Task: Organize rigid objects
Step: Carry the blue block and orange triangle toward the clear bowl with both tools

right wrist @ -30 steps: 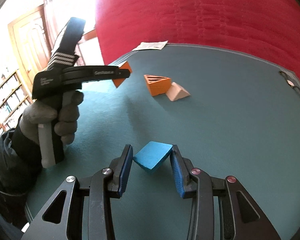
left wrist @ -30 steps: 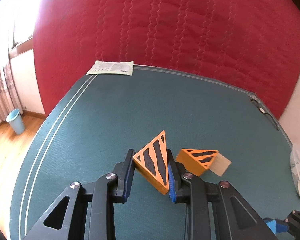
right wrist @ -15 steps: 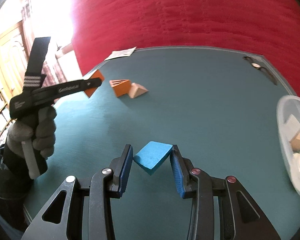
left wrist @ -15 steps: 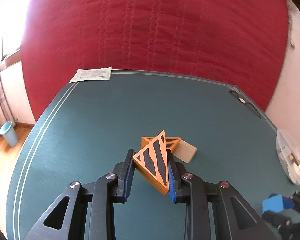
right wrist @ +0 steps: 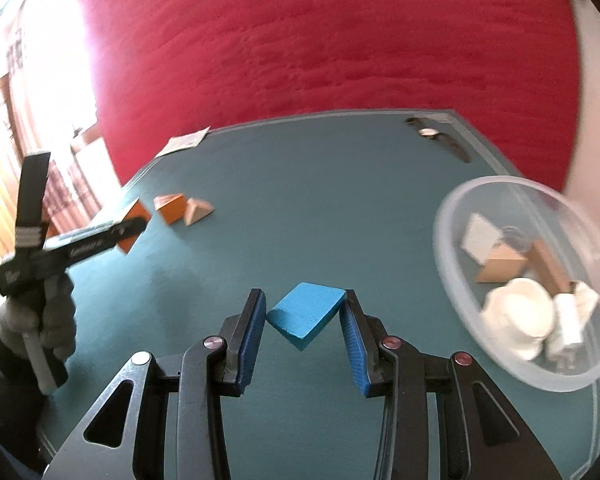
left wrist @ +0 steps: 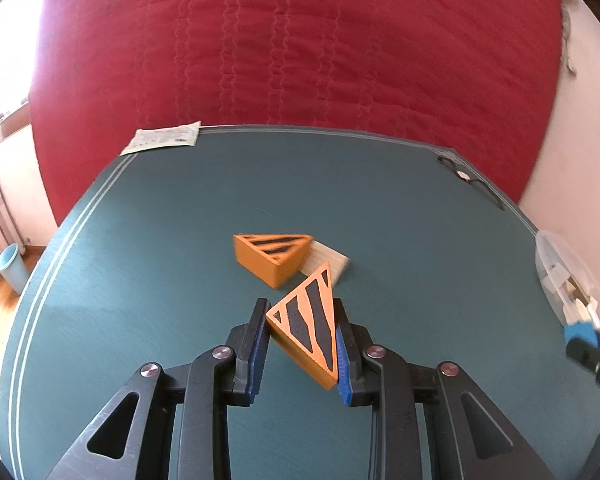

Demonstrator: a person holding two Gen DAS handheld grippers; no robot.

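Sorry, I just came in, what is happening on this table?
A person is sorting blocks with two handheld grippers. The left gripper holds a striped orange wedge; the right gripper holds a blue block near a clear bowl that has pieces in it. Another orange wedge and a plain wooden block lie on the table.

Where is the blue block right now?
The blue block is clamped in the right tongs above the green table, left of the clear bowl.
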